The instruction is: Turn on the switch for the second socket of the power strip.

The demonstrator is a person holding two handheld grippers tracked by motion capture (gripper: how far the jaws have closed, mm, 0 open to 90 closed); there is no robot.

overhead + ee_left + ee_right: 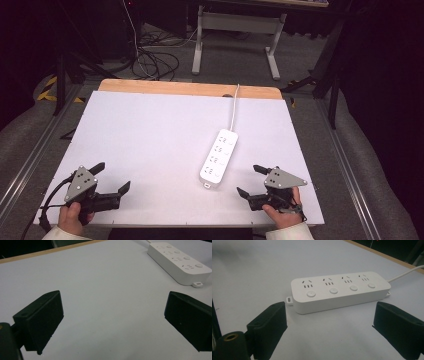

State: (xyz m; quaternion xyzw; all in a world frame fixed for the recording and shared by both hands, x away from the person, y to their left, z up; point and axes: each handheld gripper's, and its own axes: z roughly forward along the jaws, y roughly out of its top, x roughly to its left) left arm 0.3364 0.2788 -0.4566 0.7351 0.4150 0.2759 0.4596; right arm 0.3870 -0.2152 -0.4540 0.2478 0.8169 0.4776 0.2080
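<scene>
A: White power strip (219, 158), long and round-cornered, lying flat on the white table (150, 140) right of centre. 4 outlet sets along the top, 4 round buttons beside them.

B: White cord (234, 107) leaving the far end, running toward the wooden strip (190, 88) at the table's back edge. Small mounting tab (206, 186) at the near end.

A: Seen from above as slightly angled, near end just beside the right gripper (252, 180). Well apart from the left gripper (114, 177).

B: Right gripper view closer: buttons (311, 294) and slot marks sharp, tab (289, 300) with its hole clear, strip (339, 290) lying across between the 2 black jaws, ahead of them, not touched.

A: Left gripper view: only the strip (178, 262) at the upper right, seen at an angle, bare table between the jaws.

B: Tools? Both spread wide, nothing held. Left gripper (112, 317) over bare white surface, right gripper (329, 322) likewise gaping, strip beyond the tips.

A: Grey 3-cornered plate on each gripper from above, a hand (72, 216) behind the left one, another hand (282, 212) behind the right.

B: Around the table: grey carpet, tangled black cables (150, 62) on the floor behind, a white desk frame (235, 30) farther back, dark curtains at the sides. Nothing lying between either gripper and the strip.
</scene>
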